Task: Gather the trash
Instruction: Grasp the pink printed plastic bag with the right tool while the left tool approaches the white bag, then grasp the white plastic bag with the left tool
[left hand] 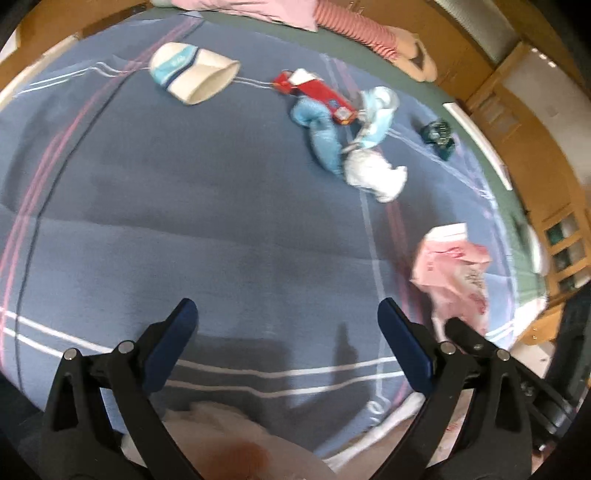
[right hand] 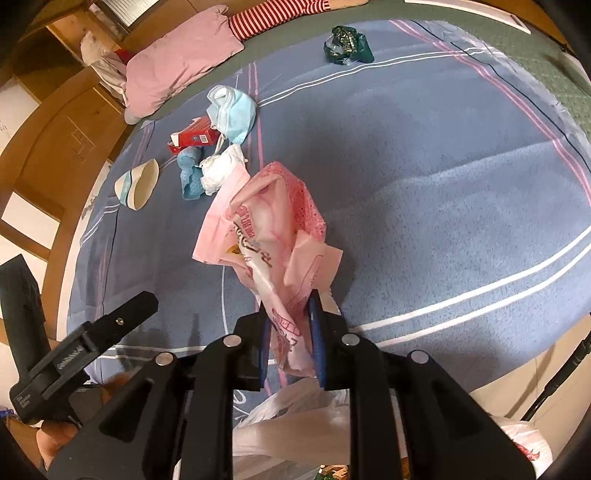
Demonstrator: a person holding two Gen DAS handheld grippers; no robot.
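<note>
Trash lies on a blue blanket [left hand: 184, 206]: a paper cup [left hand: 192, 72], a red box [left hand: 317, 94], a blue face mask [left hand: 376, 110], a blue cloth [left hand: 321, 133], a crumpled white tissue [left hand: 373, 173] and a dark green wrapper [left hand: 439, 136]. My left gripper [left hand: 288, 317] is open and empty above the blanket. My right gripper [right hand: 288, 314] is shut on a pink plastic bag [right hand: 266, 229], which also shows in the left wrist view [left hand: 454, 273]. The same trash shows beyond it: cup [right hand: 138, 182], red box [right hand: 192, 138], mask [right hand: 232, 112], tissue [right hand: 219, 170], green wrapper [right hand: 347, 44].
A pink pillow [right hand: 177, 55] and a red-striped cloth [right hand: 273, 14] lie at the blanket's far edge. Wooden furniture [left hand: 517, 110] borders the bed. A white plastic bag [right hand: 288, 424] sits below my right gripper. My left gripper's outer arm [right hand: 85, 343] shows at the left.
</note>
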